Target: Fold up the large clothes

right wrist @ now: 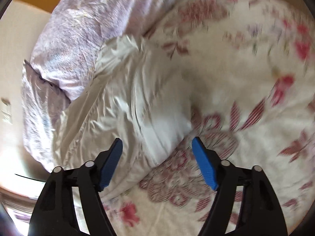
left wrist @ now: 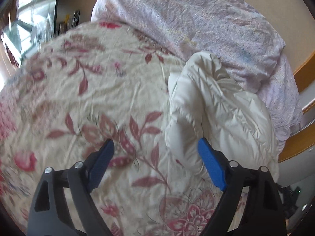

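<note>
Both grippers, left gripper and right gripper, hang open and empty over the puffy white jacket, bunched on the floral bedspread beside a lilac duvet. Slippery quilted shell, so I'd pinch seams or hem, not padding.

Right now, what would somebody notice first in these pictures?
A puffy white jacket lies crumpled on a cream bedspread with red flowers, beside a bunched lilac quilt. In front, each gripper's blue fingers stand open above the bed, holding nothing.
</note>
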{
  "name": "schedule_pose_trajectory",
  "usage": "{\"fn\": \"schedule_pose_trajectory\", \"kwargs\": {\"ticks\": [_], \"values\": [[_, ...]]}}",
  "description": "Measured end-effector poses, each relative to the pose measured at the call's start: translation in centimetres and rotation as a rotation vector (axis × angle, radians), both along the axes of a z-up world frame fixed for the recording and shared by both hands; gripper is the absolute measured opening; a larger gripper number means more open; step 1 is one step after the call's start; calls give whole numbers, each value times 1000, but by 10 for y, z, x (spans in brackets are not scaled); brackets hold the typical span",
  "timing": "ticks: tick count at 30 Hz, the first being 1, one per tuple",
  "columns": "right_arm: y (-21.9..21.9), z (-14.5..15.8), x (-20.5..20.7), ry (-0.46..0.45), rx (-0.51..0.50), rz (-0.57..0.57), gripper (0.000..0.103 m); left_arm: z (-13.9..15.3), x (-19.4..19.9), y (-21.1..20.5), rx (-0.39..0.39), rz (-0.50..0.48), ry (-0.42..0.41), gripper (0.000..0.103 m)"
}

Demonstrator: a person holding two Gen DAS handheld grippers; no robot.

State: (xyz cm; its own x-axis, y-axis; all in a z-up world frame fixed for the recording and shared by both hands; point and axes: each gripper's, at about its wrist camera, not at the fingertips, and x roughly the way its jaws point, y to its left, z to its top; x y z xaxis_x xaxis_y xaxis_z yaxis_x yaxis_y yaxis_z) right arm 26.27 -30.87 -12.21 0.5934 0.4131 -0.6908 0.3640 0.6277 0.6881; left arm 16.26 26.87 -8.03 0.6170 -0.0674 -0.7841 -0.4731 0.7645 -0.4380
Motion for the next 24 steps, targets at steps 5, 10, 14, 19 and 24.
{"fn": "schedule_pose_trajectory", "kwargs": {"ticks": [5, 10, 14, 19, 24], "values": [[1, -11, 1, -25, 84, -30, 63, -27, 3, -4, -171, 35, -11, 72], [-1, -17, 1, -82, 142, -63, 58, -37, 9, -8, -265, 73, -74, 60], [-6, -23, -2, -106, 185, -79, 49, -46, 14, -12, -357, 98, -125, 46], [-7, -26, -1, -129, 238, -87, 31, -55, 18, -12, -479, 155, -178, 35], [-6, -20, -6, -163, 273, -85, 21, -47, 14, -13, -481, 164, -220, 18]]}}
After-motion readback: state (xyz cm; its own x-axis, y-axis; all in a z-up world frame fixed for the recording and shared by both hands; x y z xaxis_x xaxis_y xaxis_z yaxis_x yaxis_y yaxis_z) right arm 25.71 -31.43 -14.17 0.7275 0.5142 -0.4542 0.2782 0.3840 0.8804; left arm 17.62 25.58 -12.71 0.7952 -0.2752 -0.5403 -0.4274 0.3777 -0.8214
